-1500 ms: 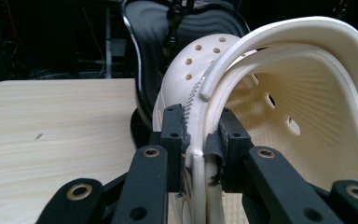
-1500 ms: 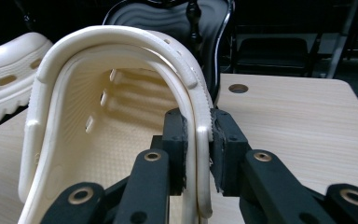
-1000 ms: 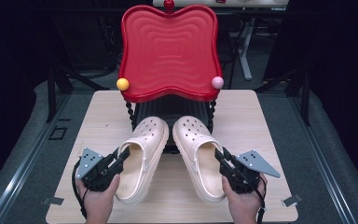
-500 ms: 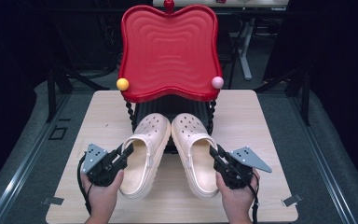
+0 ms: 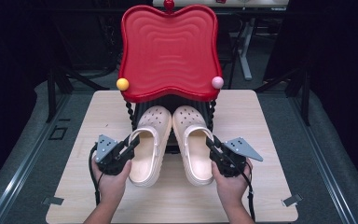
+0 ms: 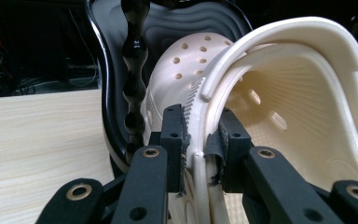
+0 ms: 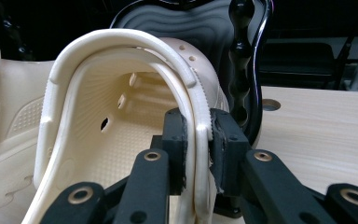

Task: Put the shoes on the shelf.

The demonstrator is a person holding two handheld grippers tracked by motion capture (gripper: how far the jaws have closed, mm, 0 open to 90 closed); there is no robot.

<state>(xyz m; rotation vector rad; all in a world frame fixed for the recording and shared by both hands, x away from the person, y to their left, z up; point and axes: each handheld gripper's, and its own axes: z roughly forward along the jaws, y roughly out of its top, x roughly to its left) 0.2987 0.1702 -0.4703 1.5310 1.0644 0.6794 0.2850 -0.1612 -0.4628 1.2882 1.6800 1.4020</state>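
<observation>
High view shows both clogs side by side, toes under the red rack [image 5: 168,51]. Left gripper [image 5: 131,143] pinches the left clog [image 5: 149,144] by its rim; right gripper [image 5: 212,145] pinches the right clog [image 5: 193,144]. Best slid in together, level, clear of the rack's posts.

In the high view the red tray [image 5: 168,51] covers the toes of both clogs [image 5: 151,140] and most of its own black stand [image 5: 131,114] at the bench's [image 5: 270,121] far edge. The left tool [image 6: 200,140] hides part of the clog wall it pinches; the right tool [image 7: 196,140] does likewise. Both gripper views cut the clogs' soles off at their bottom edge.
</observation>
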